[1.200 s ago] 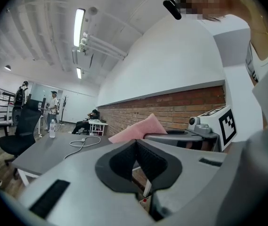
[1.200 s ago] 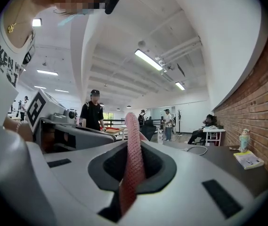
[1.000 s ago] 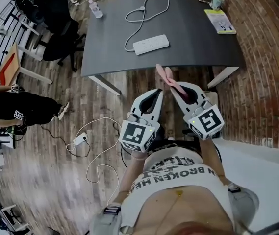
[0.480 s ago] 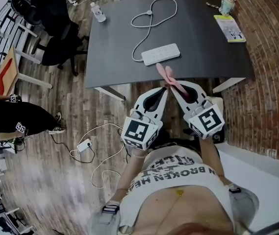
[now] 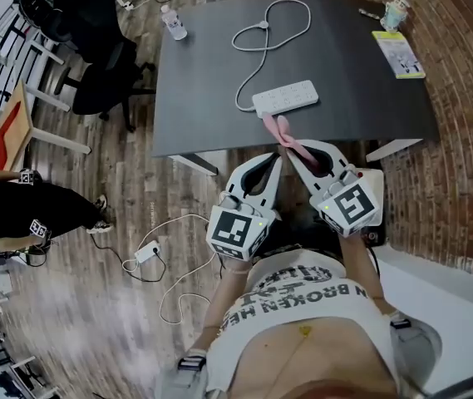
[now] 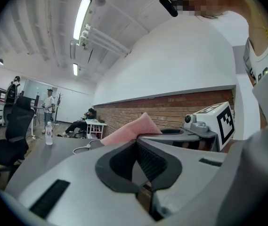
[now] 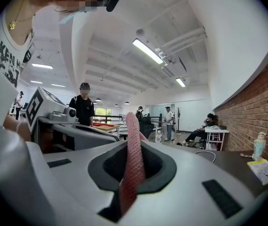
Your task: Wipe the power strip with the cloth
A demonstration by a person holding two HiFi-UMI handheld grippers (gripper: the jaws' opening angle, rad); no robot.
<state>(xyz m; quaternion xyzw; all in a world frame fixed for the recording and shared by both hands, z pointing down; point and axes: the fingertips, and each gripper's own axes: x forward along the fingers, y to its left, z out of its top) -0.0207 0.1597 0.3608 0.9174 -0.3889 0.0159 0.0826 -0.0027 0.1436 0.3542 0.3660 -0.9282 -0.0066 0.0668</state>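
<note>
A white power strip [image 5: 284, 99] lies on the dark grey table [image 5: 361, 98], and its white cord [image 5: 269, 23] loops away toward the far edge. My right gripper [image 5: 291, 150] is shut on a pink cloth [image 5: 283, 134], which sticks up past the jaws just short of the table's near edge. In the right gripper view the cloth [image 7: 133, 149] stands pinched between the jaws of the right gripper [image 7: 133, 145]. My left gripper [image 5: 275, 159] sits beside it, shut and empty. From the left gripper view, the cloth [image 6: 131, 128] shows beyond the closed left gripper [image 6: 136, 142].
On the table stand a water bottle [image 5: 174, 23] at the far left, a booklet [image 5: 398, 54] and a small cup [image 5: 396, 8] at the far right. An office chair [image 5: 95, 65] is left of the table. A cable with adapter [image 5: 146, 253] lies on the floor. A brick wall [image 5: 460, 140] runs along the right.
The table and power strip have come closer to the grippers in the head view. Both grippers keep the same pose, side by side, with the cloth still in the right one.
</note>
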